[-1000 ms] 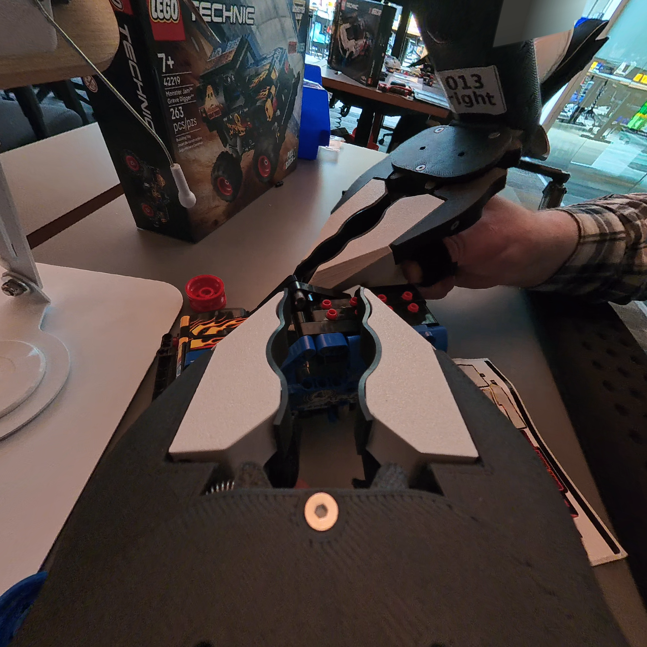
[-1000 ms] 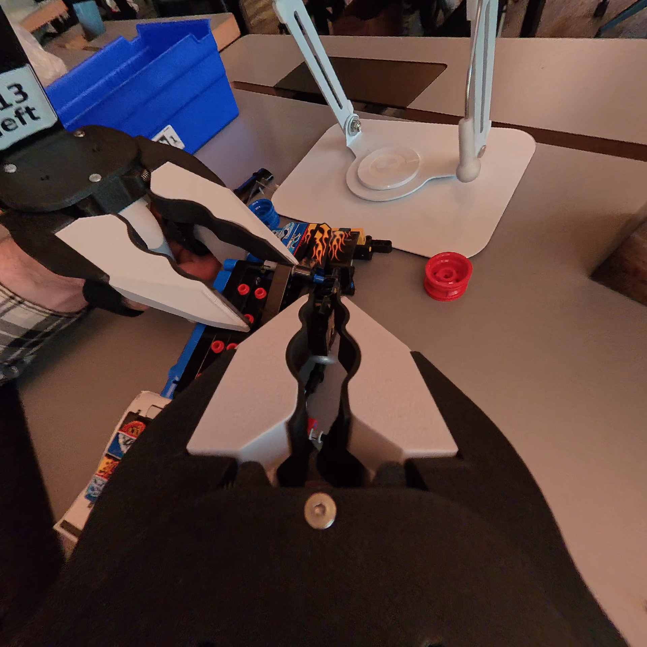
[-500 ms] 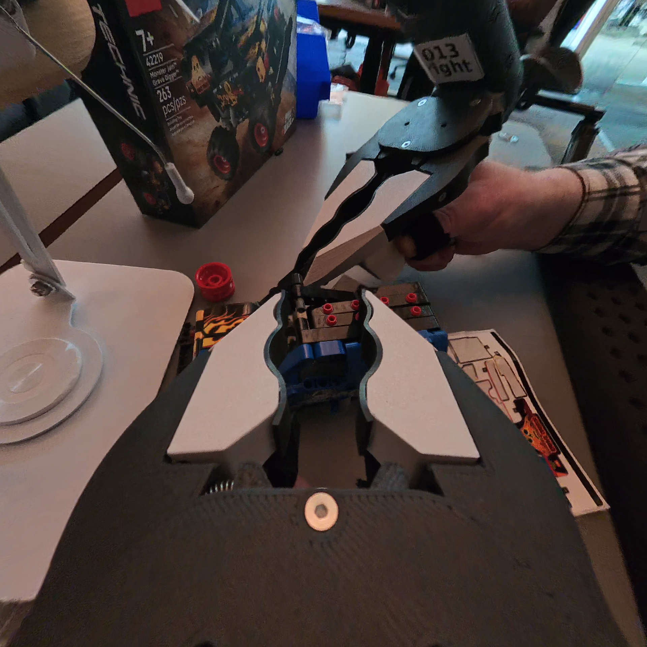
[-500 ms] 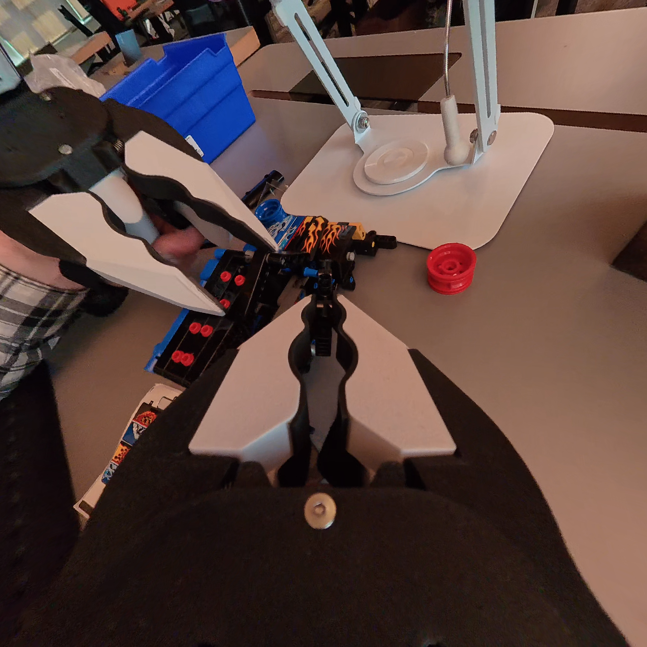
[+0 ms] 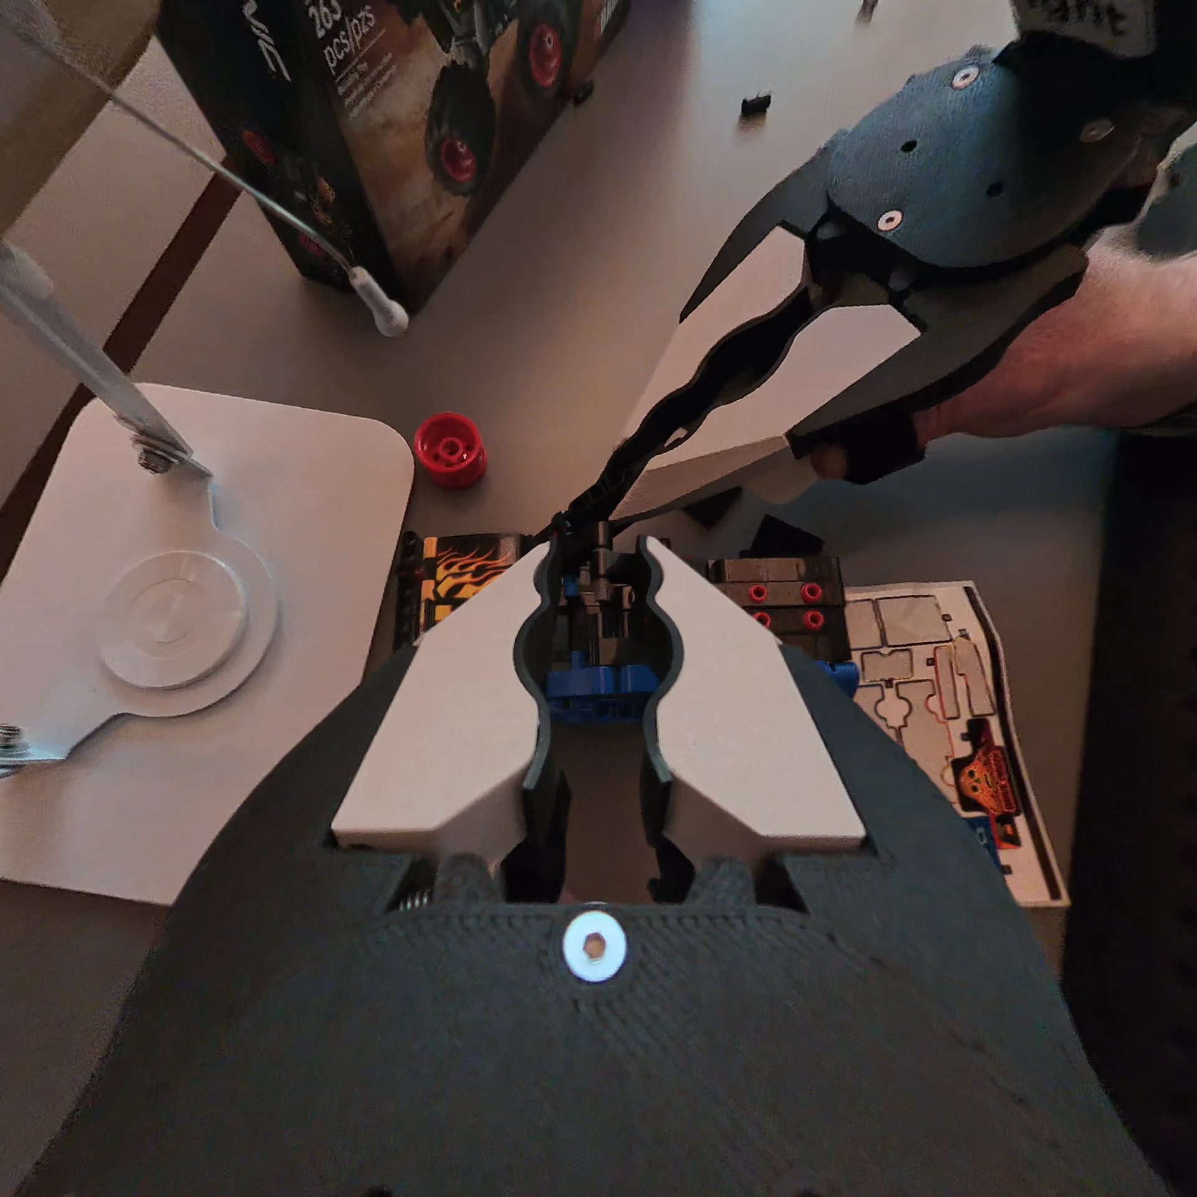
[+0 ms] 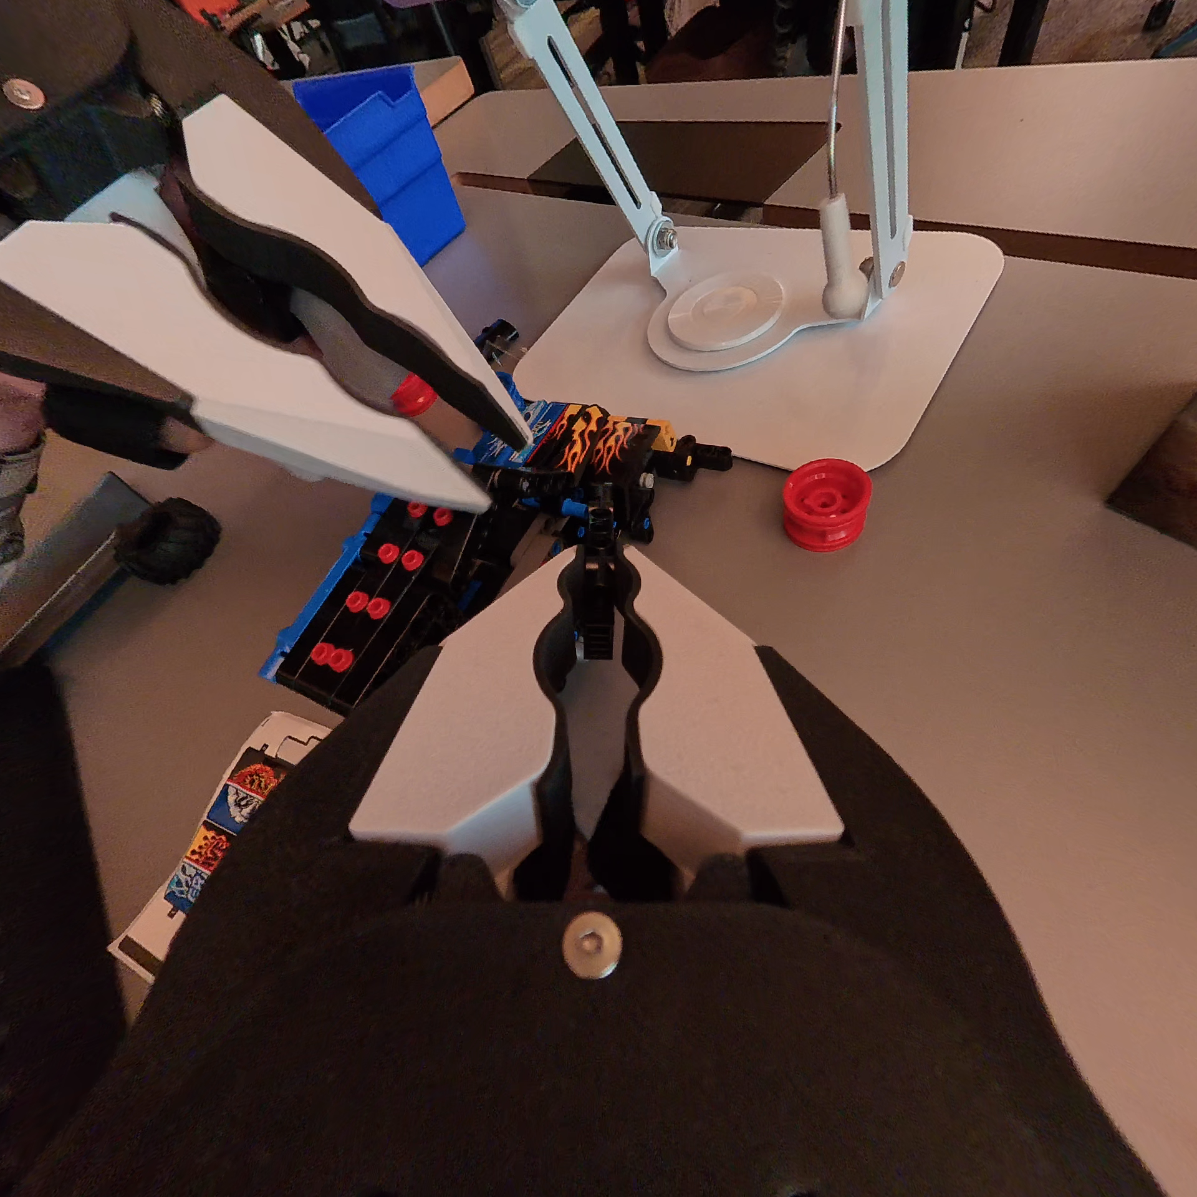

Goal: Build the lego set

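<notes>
The black-and-blue lego model (image 6: 453,570) with flame panels lies on the grey surface (image 6: 907,648), the left hand-held gripper (image 5: 599,563) clamped around its blue end, the right hand-held gripper (image 6: 599,563) seemingly pinching a black piece on it, a red wheel hub (image 6: 826,505) nearby, a blue bin (image 6: 388,149) behind, its contents hidden.

Black-and-blue lego model (image 6: 453,570) with flame panels lies on the table, half-built.

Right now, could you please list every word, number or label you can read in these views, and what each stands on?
I won't copy out wording; here is where it stands.
Set box: white print on two faces, cropped.
Right tool: white label on its body, blurred.
Sticker sheet: tiny lettering on the decals, unreadable.
</notes>
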`<state>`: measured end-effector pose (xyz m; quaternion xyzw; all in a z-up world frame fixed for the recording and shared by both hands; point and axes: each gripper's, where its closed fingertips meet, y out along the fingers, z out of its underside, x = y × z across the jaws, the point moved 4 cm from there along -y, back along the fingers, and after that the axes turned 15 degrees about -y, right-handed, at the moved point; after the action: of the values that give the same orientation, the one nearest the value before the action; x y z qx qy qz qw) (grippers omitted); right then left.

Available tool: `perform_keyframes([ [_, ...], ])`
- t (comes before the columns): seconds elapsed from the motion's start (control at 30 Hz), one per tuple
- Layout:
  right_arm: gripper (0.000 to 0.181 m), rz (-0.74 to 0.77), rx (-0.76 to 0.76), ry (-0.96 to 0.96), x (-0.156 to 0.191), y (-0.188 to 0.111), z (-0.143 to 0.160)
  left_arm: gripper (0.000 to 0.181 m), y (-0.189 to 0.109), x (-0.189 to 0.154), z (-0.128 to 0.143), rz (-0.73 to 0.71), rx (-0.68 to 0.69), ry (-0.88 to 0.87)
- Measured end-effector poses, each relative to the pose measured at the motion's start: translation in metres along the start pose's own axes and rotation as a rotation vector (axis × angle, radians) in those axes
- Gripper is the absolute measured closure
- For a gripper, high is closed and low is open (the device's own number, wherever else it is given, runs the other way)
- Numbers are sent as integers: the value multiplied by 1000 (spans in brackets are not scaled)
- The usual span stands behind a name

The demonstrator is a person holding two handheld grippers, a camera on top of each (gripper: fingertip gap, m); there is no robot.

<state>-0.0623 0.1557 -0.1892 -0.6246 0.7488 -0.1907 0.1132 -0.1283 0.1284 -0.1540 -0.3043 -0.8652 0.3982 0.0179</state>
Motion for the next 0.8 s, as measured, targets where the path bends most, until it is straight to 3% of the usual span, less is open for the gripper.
perform_keyframes([
  [0.07,176,5,3,-5,1,0,0,169,5,-2,-2,-55,40,46],
  [0.33,176,10,1,11,3,1,0,172,11,-5,-1,-236,135,193],
  [0.8,174,52,-19,60,17,1,-1,174,7,-13,9,-405,-72,227],
])
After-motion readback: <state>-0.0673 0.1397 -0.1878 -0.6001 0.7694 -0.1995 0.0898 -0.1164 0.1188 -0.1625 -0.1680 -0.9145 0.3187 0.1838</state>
